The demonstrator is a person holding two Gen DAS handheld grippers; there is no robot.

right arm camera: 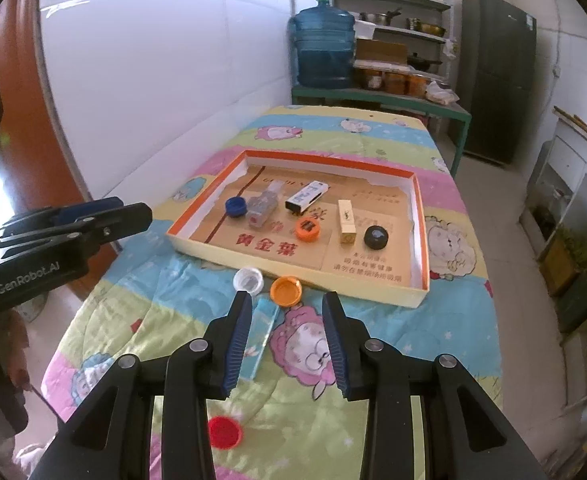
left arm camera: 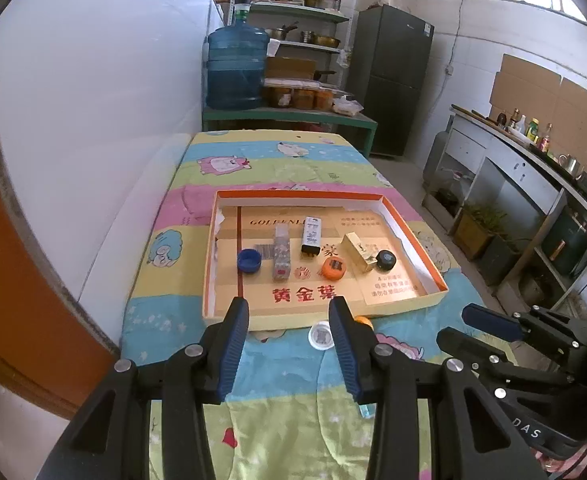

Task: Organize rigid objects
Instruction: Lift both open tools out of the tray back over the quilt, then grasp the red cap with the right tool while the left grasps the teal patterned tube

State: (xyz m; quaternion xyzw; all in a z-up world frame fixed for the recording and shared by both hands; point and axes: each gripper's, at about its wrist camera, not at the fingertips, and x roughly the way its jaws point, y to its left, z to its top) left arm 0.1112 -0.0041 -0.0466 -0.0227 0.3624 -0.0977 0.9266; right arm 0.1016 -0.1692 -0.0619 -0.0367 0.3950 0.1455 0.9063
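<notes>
Right gripper (right arm camera: 286, 340), fingers spread wide and empty, over pale blue rectangular tube (right arm camera: 262, 330) at its 11 o'clock: likely light, stiff, slippery; grasp across mid-length.

Two caps (right arm camera: 267, 285) lie on the blanket (right arm camera: 433, 332) before the tray (right arm camera: 421, 216)

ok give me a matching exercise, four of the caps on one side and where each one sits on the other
Things:
1. blue cap
2. black cap
3. red cap
4. white cap

Places:
A. in the tray, right end
B. on the blanket, just outside the tray's near wall
C. in the tray, left end
D. on the blanket, nearest the right gripper's base

Pairs: 1-C, 2-A, 3-D, 4-B
</notes>
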